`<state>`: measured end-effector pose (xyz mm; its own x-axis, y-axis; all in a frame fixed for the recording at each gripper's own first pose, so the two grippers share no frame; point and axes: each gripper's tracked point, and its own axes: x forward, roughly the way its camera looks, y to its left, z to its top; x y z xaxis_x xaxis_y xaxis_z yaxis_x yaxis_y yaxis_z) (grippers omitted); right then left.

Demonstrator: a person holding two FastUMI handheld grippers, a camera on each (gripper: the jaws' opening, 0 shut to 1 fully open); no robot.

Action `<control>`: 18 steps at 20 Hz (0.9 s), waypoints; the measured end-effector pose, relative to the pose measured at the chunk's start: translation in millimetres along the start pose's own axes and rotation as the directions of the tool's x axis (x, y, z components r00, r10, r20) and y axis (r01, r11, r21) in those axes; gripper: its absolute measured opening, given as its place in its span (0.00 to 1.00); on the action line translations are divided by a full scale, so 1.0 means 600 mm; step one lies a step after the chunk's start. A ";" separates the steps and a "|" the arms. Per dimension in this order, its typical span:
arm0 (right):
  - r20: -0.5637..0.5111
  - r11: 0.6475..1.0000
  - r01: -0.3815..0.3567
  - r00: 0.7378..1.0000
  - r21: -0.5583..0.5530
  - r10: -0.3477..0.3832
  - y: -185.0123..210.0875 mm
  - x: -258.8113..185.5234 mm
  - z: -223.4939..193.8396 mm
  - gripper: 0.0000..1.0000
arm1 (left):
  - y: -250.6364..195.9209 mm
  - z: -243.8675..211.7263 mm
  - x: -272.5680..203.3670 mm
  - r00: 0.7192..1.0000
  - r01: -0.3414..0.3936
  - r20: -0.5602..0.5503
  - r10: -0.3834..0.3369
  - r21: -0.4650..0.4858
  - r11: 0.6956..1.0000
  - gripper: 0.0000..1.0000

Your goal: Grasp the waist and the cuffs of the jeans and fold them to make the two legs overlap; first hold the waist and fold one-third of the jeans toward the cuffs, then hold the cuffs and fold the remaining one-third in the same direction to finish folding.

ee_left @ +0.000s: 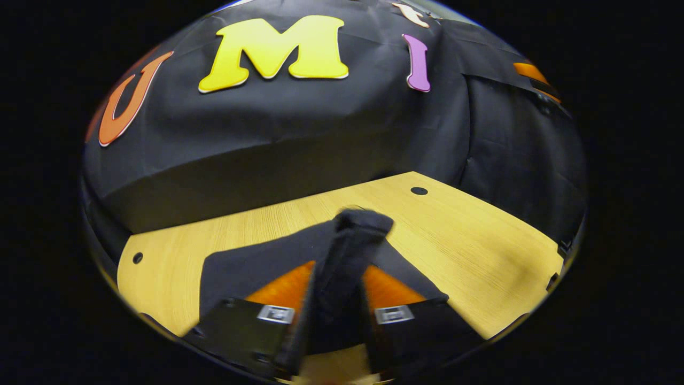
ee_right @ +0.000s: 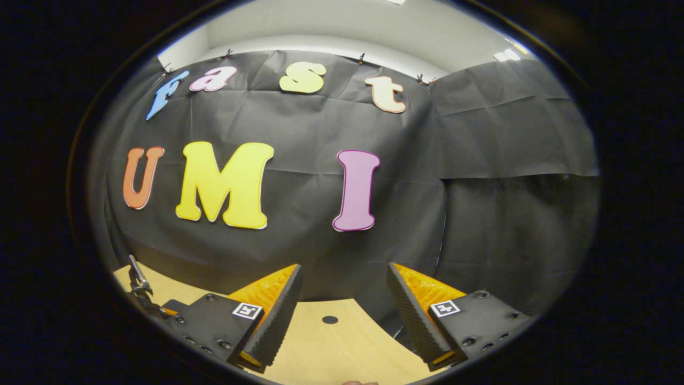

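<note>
The dark jeans [ee_left: 243, 267] lie on the wooden table [ee_left: 470, 251] in the left gripper view. A bunched fold of them [ee_left: 358, 224] rises between my fingers. My left gripper [ee_left: 342, 278] is shut on that fold, and the cloth hides the fingertips. In the right gripper view my right gripper [ee_right: 343, 272] stands open with nothing between its fingers. It is above the table [ee_right: 320, 353] and faces the booth wall.
The tabletop has small round holes [ee_left: 419, 191] [ee_left: 137, 258] [ee_right: 329, 320] near its far edge. Black cloth walls close the table at the back and right. A metal clip-like part [ee_right: 140, 286] shows at the left edge of the right gripper view.
</note>
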<state>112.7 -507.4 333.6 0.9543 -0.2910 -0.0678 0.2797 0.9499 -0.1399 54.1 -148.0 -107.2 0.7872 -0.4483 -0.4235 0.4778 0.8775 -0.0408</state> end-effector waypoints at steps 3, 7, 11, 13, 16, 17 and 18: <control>0.005 1.000 0.001 1.000 0.002 -0.001 -0.004 -0.003 0.004 0.97 | -0.007 0.007 -0.011 1.000 -0.008 0.020 0.008 0.023 1.000 0.99; 0.003 1.000 -0.009 1.000 0.007 0.009 0.002 -0.009 0.004 0.97 | -0.007 0.012 -0.028 1.000 -0.011 0.028 0.011 0.006 1.000 0.99; 0.017 0.999 -0.027 1.000 0.019 0.027 0.018 -0.009 0.015 0.97 | -0.011 0.077 -0.075 0.993 0.001 0.120 0.002 -0.030 1.000 0.99; 0.020 0.998 -0.043 0.999 0.037 0.042 0.034 -0.004 0.015 0.97 | -0.002 0.124 -0.106 0.983 0.002 0.186 0.008 -0.054 0.999 0.99; 0.023 0.995 -0.079 0.997 0.066 0.078 0.069 0.003 0.014 0.98 | 0.044 0.195 -0.157 0.961 -0.026 0.270 0.052 -0.098 0.995 0.99; 0.027 0.993 -0.095 0.995 0.075 0.093 0.083 0.006 0.014 0.98 | 0.063 0.212 -0.173 0.953 -0.040 0.293 0.072 -0.113 0.993 0.99; 0.030 0.990 -0.110 0.994 0.084 0.108 0.097 0.008 0.015 0.98 | 0.085 0.228 -0.189 0.945 -0.061 0.311 0.099 -0.127 0.990 0.99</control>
<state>134.8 -452.6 333.7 0.9816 -0.1834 -0.0530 0.1810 0.9823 -0.0477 42.7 -75.6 62.3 0.9125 -0.3902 -0.1230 0.3750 0.9179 -0.1298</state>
